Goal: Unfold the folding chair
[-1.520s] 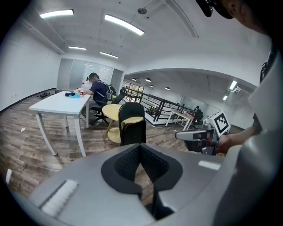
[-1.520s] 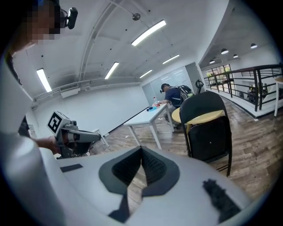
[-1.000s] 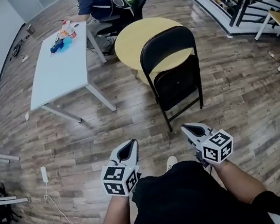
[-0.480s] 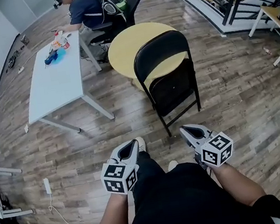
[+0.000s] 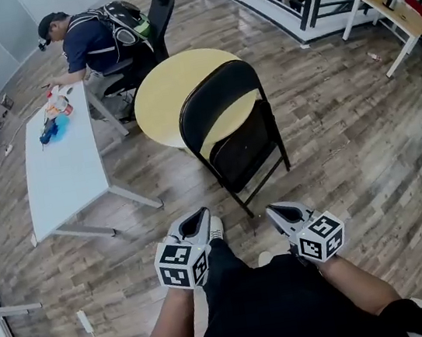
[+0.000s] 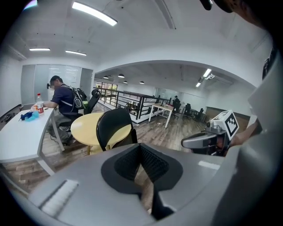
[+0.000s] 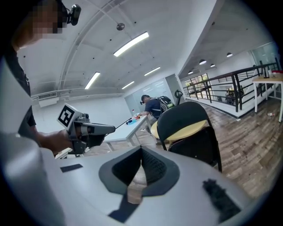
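Wood-plank floor point(image 5: 346, 128), open office level, railing at the far side. Black folding chair point(image 5: 229, 133) stands upright and folded flat, seat panel tucked up in the frame. A round yellow surface point(image 5: 164, 92) sits just behind the chair; contact between them can't be told. Beyond the chair to its left is a long white surface point(image 5: 59, 178) with a seated person point(image 5: 90, 44) at its far end.

Left hand-held gripper point(image 5: 198, 215) and right hand-held gripper point(image 5: 275, 211) sit on the near side of the chair, short of its legs, touching nothing. Both are clenched on nothing, jaws met, pointing toward the chair.

Judgement: approach step, unfolding not begun.
- Part both jaws before reaching in.
- Steady the backrest's top rail with one gripper; take the seat's free edge with the other and swing it down.
- Draw the chair clear of the round surface first, so the legs can spread.
- Risk: feet skidding on glossy planks; thin tube slipping between pads.
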Demonstrator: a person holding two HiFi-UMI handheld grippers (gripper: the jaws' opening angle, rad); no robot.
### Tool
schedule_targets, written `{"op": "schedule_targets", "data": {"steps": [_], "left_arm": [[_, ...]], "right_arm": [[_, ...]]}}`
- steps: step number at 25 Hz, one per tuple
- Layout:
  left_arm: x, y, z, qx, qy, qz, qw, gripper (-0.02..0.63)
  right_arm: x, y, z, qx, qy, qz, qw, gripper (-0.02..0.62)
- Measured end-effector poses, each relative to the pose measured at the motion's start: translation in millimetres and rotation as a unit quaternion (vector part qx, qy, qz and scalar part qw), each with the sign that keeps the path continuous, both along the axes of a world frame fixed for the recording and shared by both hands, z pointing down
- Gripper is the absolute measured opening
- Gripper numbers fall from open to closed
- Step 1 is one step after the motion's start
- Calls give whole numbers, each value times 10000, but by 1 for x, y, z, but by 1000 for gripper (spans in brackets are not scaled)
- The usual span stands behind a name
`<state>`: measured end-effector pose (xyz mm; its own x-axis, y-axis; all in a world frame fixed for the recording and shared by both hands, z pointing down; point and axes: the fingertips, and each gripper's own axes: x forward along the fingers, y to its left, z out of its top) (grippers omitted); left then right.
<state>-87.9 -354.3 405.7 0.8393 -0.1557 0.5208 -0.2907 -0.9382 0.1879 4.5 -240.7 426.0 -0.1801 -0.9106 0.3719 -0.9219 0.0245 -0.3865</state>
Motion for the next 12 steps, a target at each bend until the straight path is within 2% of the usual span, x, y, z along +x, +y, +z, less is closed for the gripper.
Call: {"op": "schedule_targets", "data": {"steps": [6,12], "left_arm": [[41,-21,16,-203,-92,726,9971,8],[56,-67,25,-176,-194,1053,9941,8]], "right_arm": [[10,-45,8,-129,-104,320,9993,6],[25,-88,20,-239,-166,658,9974,6]]}}
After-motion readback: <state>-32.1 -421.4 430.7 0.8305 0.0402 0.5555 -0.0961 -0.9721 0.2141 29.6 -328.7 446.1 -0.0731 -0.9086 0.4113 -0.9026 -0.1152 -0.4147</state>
